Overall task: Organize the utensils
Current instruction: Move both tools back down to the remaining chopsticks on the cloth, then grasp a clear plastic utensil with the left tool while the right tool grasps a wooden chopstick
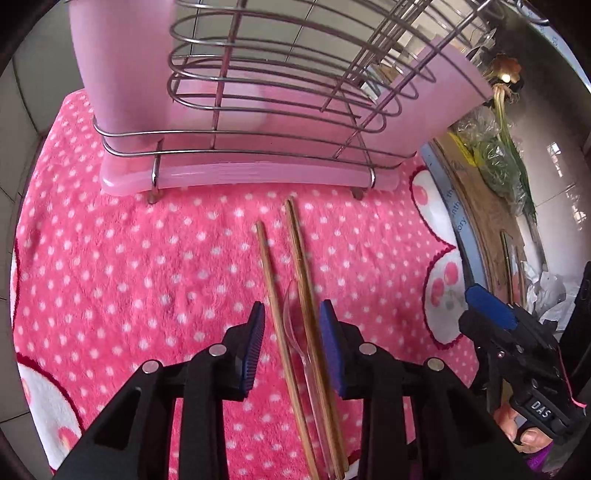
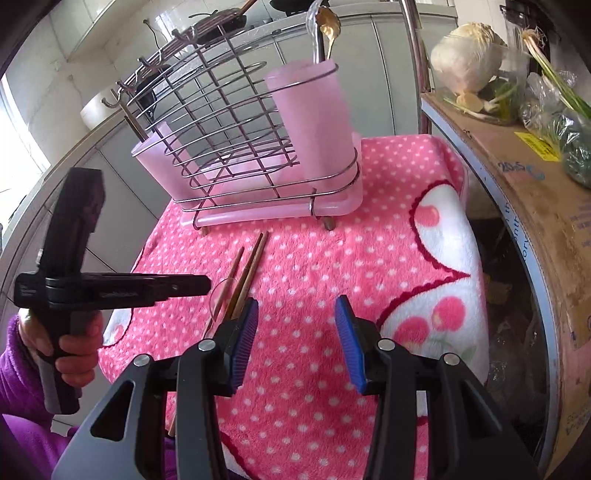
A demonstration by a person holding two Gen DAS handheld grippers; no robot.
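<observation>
Left gripper (image 1: 291,347) agape astride chopsticks (image 1: 295,295) | clear spoon (image 1: 295,332) faint | right gripper (image 2: 295,339) agape

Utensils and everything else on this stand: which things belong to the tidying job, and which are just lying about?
Part of the job:
chopsticks
clear plastic spoon
wire rack
pink cups
spoons already in the cup

Lying about:
cardboard box
cabbage
bagged greens
pink dotted blanket

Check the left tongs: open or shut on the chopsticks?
Open. The left tongs straddle the chopsticks and a clear plastic spoon on the pink towel, with gaps beside both blue pads.
</observation>
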